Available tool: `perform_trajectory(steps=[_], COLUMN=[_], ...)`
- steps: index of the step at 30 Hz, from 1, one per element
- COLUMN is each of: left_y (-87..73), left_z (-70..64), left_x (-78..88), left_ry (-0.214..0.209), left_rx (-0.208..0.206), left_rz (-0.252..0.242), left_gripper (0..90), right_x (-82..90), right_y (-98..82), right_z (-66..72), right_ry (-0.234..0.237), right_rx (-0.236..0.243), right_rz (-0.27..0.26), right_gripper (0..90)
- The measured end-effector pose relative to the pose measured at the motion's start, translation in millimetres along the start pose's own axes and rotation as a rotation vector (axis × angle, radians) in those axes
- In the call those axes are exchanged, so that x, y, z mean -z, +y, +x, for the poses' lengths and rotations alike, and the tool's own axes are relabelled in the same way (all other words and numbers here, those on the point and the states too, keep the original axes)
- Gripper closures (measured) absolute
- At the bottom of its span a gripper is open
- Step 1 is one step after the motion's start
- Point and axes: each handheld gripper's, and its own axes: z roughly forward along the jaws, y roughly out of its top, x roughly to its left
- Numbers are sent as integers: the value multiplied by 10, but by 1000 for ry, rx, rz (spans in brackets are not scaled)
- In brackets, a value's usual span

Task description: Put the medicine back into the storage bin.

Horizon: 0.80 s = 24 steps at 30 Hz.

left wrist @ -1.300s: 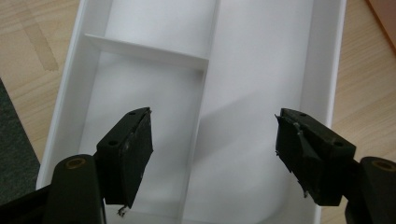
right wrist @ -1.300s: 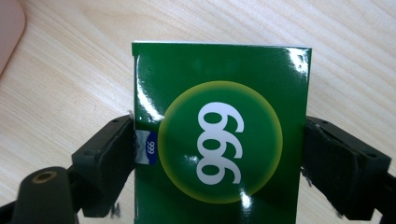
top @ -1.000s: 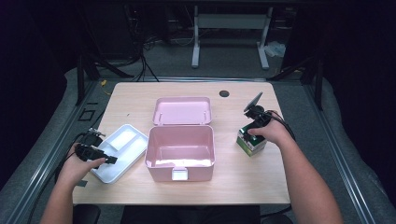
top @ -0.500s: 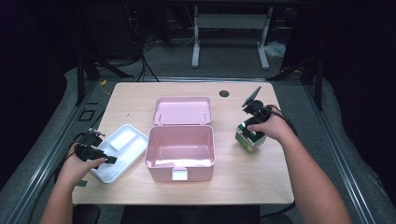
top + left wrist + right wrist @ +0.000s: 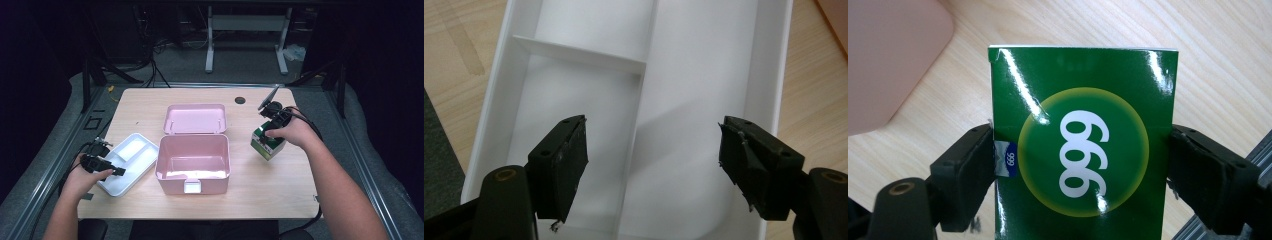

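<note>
Two grippers, right gripper (image 5: 1078,165) clamping green box (image 5: 1083,145) (marked "999"), left gripper (image 5: 651,165) fingers spread over white tray (image 5: 704,75).

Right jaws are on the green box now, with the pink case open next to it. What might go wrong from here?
1. The right gripper holds the green box only by its glossy side faces; it may slip or twist when lifted.
2. The pink case stands close beside the box, so a low carry could catch its rim or the open lid.
3. The left gripper hangs open over the white tray without holding it; a bump could shift the tray.
</note>
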Motion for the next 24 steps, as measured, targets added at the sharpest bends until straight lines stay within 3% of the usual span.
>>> perform_trajectory(steps=[3, 5, 8, 10, 12, 17, 20, 24], left_y=[2, 2, 2, 3, 3, 2, 3, 10], left_z=[0, -1, 1, 3, 1, 0, -3, -12], left_x=[2, -1, -6, -3, -1, -2, 1, 8], left_ry=[0, 1, 3, 2, -2, -3, -8, -18], left_rx=[-1, -3, -3, -2, 2, -3, -3, -7], left_rz=[-4, -2, -3, -5, -9, -6, -11, -17], left_gripper=[276, 276, 276, 276, 276, 276, 276, 276], right_x=[68, 125, 218, 258, 327, 410, 425, 458], right_y=[19, 40, 62, 56, 67, 91, 107, 129], right_z=[47, 86, 171, 235, 299, 434, 477, 516], right_ry=[-4, -7, -16, 11, 31, 64, 78, 63], right_rx=[70, 142, 290, 392, 470, 557, 578, 600], right_rz=[-4, -14, -26, -53, -25, 1, 17, 12], right_gripper=[160, 162, 161, 161, 161, 162, 163, 163])
